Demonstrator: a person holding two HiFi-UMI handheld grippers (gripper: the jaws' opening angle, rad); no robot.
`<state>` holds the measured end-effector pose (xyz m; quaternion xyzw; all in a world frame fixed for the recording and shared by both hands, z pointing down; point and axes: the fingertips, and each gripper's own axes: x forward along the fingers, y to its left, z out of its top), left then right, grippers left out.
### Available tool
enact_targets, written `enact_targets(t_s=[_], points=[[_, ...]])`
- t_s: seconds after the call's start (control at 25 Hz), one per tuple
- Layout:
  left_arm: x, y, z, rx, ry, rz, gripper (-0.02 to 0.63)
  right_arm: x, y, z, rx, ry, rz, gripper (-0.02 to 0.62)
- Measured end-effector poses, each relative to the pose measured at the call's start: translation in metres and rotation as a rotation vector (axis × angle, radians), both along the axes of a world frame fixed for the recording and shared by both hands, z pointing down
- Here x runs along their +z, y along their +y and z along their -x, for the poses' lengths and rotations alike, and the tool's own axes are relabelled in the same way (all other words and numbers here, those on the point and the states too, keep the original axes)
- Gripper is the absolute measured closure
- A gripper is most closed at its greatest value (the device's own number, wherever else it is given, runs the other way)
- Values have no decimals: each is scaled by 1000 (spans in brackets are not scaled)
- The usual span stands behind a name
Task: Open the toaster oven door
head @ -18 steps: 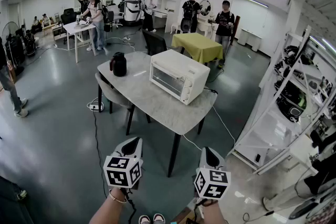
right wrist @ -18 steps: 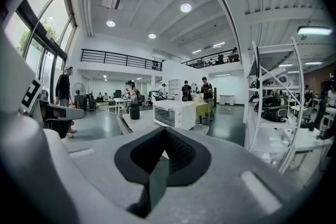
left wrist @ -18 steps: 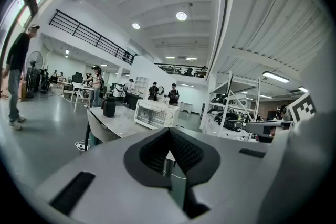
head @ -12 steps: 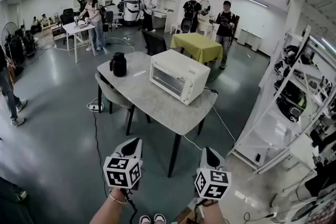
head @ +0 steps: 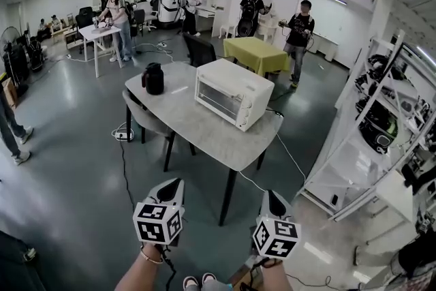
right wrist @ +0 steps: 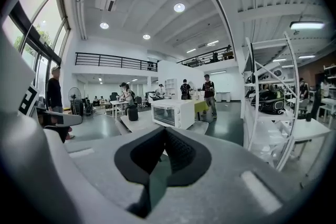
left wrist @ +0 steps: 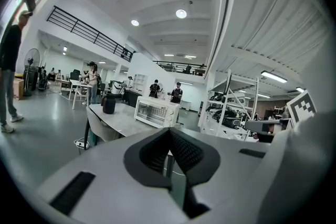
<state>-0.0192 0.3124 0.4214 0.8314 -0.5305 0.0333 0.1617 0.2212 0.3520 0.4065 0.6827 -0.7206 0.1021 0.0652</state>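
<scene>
Left gripper has its dark pads pressed together at the tips with nothing between them, and the right gripper is pinched together and empty in the same way. Both hang low over the floor, well apart from the white toaster oven. It sits with its door closed on the grey table, and a black jug stands near it.
</scene>
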Motion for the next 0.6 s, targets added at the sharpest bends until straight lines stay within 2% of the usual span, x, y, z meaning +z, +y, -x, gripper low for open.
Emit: enact_targets(t_s=[0.28,0.6], points=[[9,-16,10,-10,-2,24,601,11,-20,5,-3,-17,35,590],[0,-69,16,-22,-3,6,601,6,-84,11,-29,-13,27,589]])
